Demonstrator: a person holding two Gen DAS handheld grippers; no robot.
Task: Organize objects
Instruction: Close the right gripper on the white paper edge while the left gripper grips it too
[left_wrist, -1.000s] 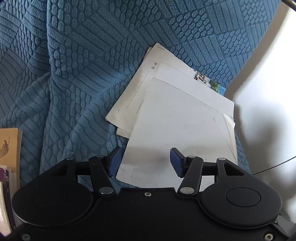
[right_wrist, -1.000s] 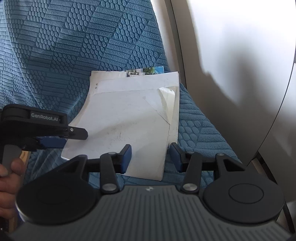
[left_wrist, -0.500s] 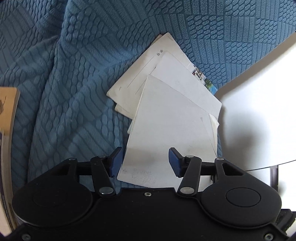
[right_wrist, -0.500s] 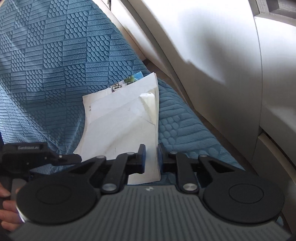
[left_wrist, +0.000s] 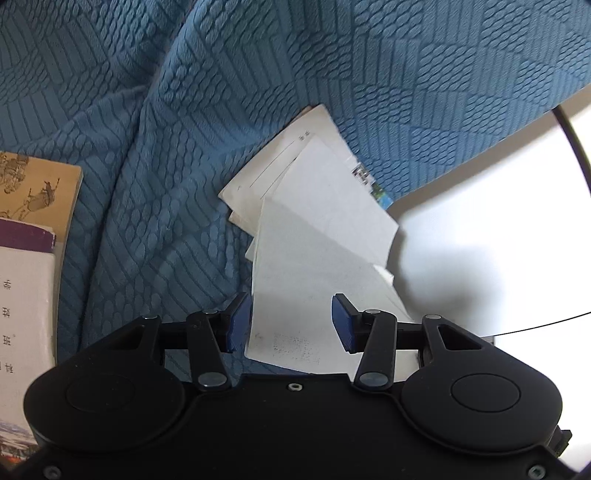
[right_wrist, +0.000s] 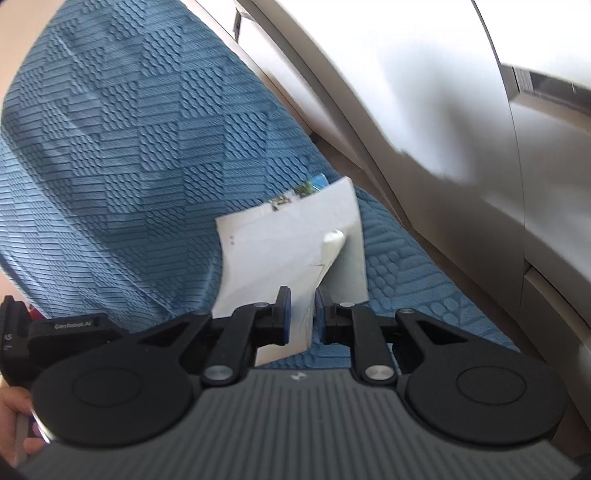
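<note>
A loose pile of papers (left_wrist: 317, 229) lies on a blue textured cover (left_wrist: 184, 129), fanned so that several white and cream sheets overlap, with a strip of coloured print (left_wrist: 373, 184) peeping out along the far edge. The top sheet (left_wrist: 314, 295) is raised from the pile at its near end and slants up toward both cameras. The left gripper (left_wrist: 290, 319) has its blue pads wide apart on either side of that sheet's near edge, the left pad (left_wrist: 238, 321) just beside the sheet's left border and the right pad (left_wrist: 341, 323) over its surface; it is released, holding nothing. The right gripper (right_wrist: 303, 317) is nearly closed around the same sheet (right_wrist: 284, 251), whose near corner runs down through the narrow slot between its pads, so it appears to pinch the sheet (whether the pads truly press the paper cannot be told from this view, since a sliver of gap shows). A folded-over corner (right_wrist: 332, 243) stands up on that sheet near the gripper. The left gripper's body (right_wrist: 62, 332) shows at the lower left of the right wrist view, a hand (right_wrist: 14, 406) wrapped round its handle. At the left edge of the left wrist view sits a stack of books (left_wrist: 29, 240), a tan cover uppermost at the back. Beside the cover rises a pale wall (right_wrist: 461, 129).
</note>
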